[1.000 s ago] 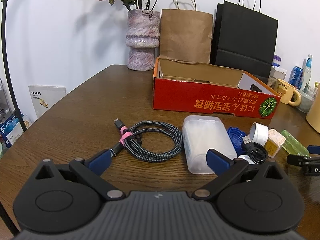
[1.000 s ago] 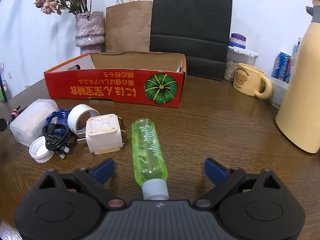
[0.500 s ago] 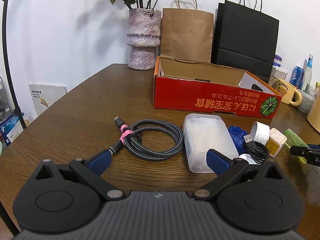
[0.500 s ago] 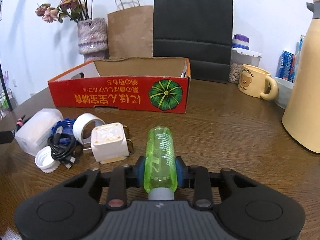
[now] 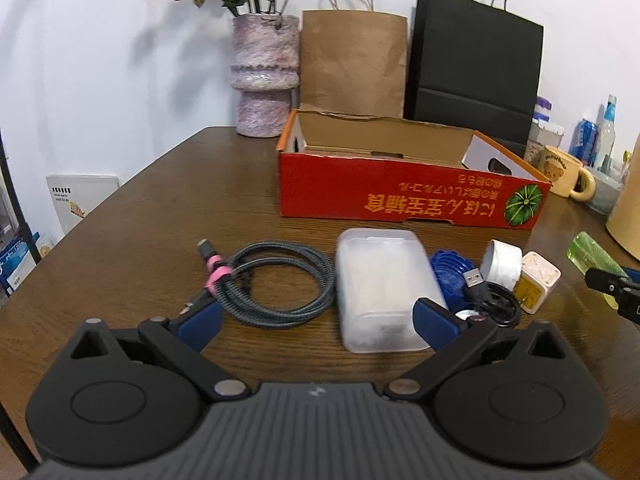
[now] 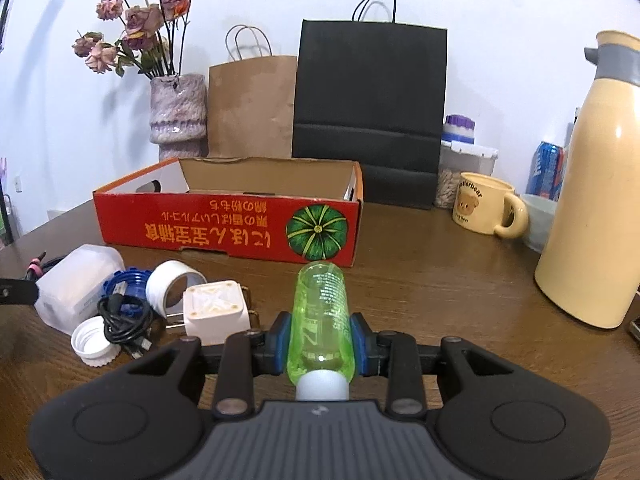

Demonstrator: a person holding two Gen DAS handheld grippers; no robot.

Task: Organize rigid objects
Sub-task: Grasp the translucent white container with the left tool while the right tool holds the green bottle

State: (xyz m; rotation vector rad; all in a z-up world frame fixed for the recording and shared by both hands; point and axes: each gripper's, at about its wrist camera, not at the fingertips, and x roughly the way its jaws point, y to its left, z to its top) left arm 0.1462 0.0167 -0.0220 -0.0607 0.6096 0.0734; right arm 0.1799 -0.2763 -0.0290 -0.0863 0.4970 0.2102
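Blue pads of your left gripper (image 5: 316, 318) stand wide apart and empty over the braided cable (image 5: 276, 284) and frosted case (image 5: 382, 288). Right view: your right gripper (image 6: 320, 338), open a second ago, has clamped the translucent green bottle (image 6: 322, 320), white cap nearest you, so carrying it to the far red box (image 6: 228, 220) can begin.

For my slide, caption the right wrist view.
Right gripper clamps a green bottle before the red box.
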